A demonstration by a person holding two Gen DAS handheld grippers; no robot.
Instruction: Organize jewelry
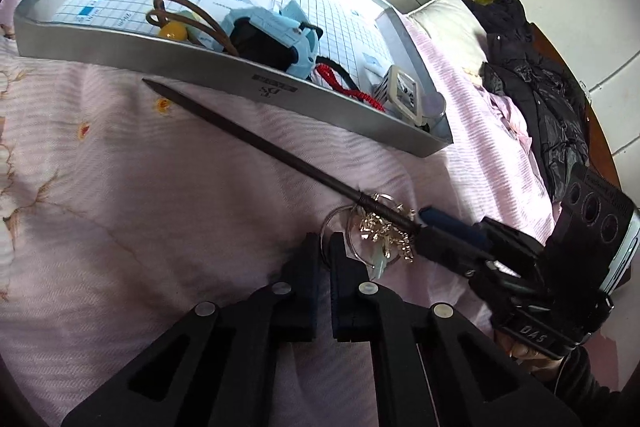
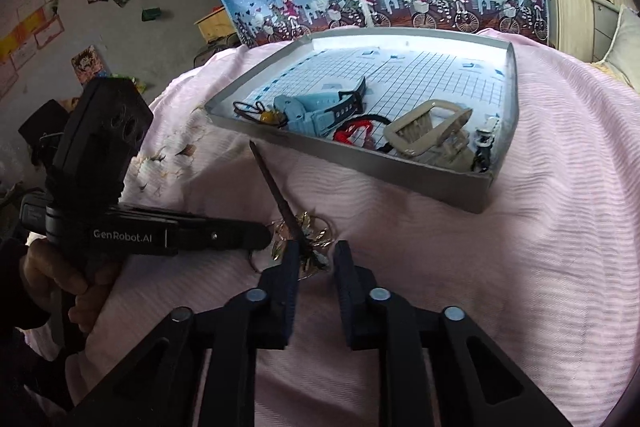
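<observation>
Left hand-held gripper (image 1: 325, 247) nips the hairpin's thin silver ring; right hand-held gripper (image 2: 317, 254), half-open, straddles the dark wooden hairpin (image 1: 256, 143). Next, probably: clamp, carry to the grey tray (image 1: 224, 69).

The left black two-finger gripper (image 1: 325, 247) reaches low over the bedding, its fingers (image 1: 308, 259) drawn almost together with only a narrow slit between them. The right black two-finger gripper (image 2: 318, 259) points forward with its jaws parted, a clear gap between the fingers (image 2: 348, 267). A bare hand (image 2: 60, 279) grips the left gripper's handle, a dark sleeve at the wrist.
</observation>
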